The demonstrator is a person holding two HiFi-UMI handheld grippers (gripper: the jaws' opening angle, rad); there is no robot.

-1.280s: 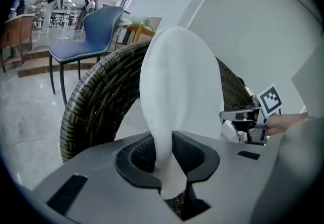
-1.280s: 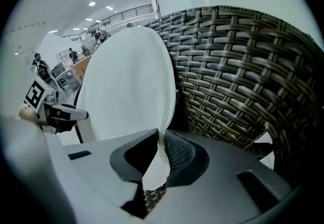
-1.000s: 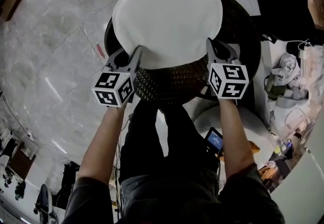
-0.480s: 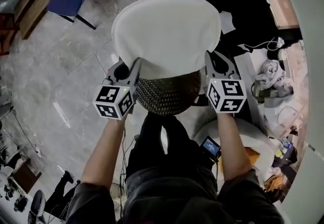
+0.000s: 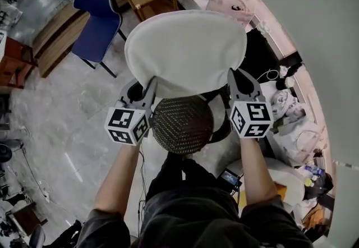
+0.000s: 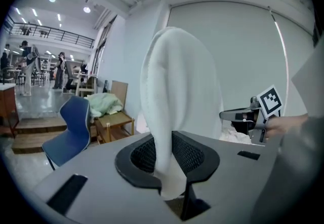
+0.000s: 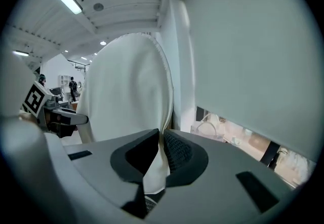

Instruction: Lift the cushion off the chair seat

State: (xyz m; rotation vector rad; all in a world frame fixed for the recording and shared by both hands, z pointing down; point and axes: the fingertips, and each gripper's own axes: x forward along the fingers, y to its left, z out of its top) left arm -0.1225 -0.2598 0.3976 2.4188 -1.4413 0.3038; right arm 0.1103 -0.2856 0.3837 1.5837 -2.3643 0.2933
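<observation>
White cushion (image 5: 185, 45) hangs in the air, clear of the dark woven chair seat (image 5: 182, 123) below its near edge. Left gripper (image 5: 148, 80) is clenched on the cushion's near-left rim. Right gripper (image 5: 233, 77) is clenched on its near-right rim.

Stretching both bare forearms toward the far side, left forearm (image 5: 115, 177) and right forearm (image 5: 252, 171) parallel and well apart. Clamping the left gripper (image 5: 150, 85) on the near-left edge of the cushion (image 5: 185, 45), jaws pressing on bunched fabric. Pinching the near-right edge with the right gripper (image 5: 231, 79), jaws almost together on a thin fold.
</observation>
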